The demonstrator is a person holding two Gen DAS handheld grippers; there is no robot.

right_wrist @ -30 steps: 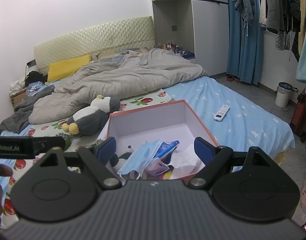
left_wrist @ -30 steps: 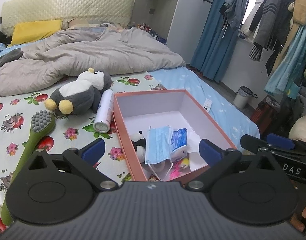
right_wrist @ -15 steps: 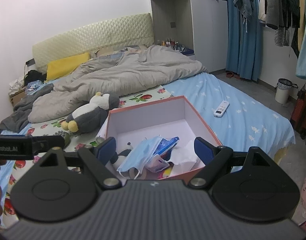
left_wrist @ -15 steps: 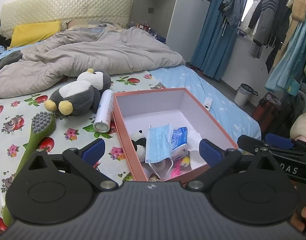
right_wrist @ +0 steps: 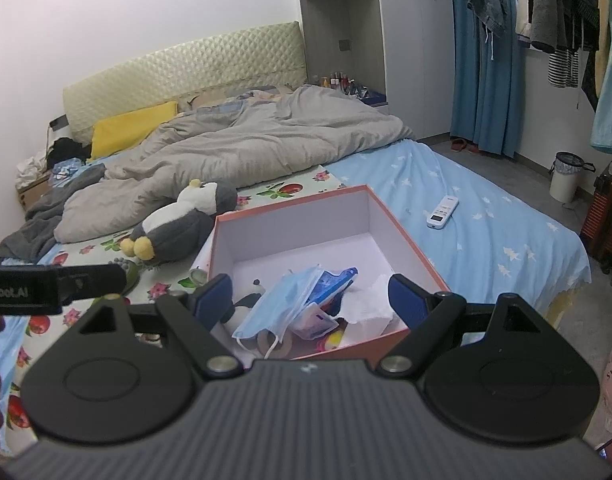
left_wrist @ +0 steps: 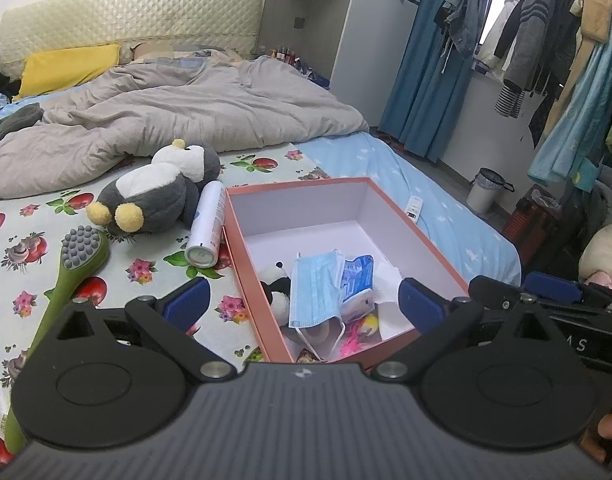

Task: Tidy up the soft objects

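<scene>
A grey and white penguin plush [left_wrist: 154, 196] [right_wrist: 178, 228] lies on the flowered sheet, left of an open salmon-edged box [left_wrist: 298, 184] [right_wrist: 290, 200]. The box's near end holds a blue face mask [left_wrist: 315, 288] [right_wrist: 278, 308], a small panda plush [left_wrist: 276, 288], a blue tissue pack [left_wrist: 357, 276] and other small items. My left gripper [left_wrist: 302, 302] hovers open over the box's near left corner, nothing between its blue pads. My right gripper [right_wrist: 309, 298] stands open above the near end of the box, also holding nothing.
A white spray can [left_wrist: 208, 228] and a green massage brush [left_wrist: 78, 264] lie left of the box. A remote [right_wrist: 441, 211] rests on the blue sheet to the right. A rumpled grey duvet [right_wrist: 266, 144] covers the far bed. A bin [right_wrist: 565, 176] and hanging clothes stand right of the bed.
</scene>
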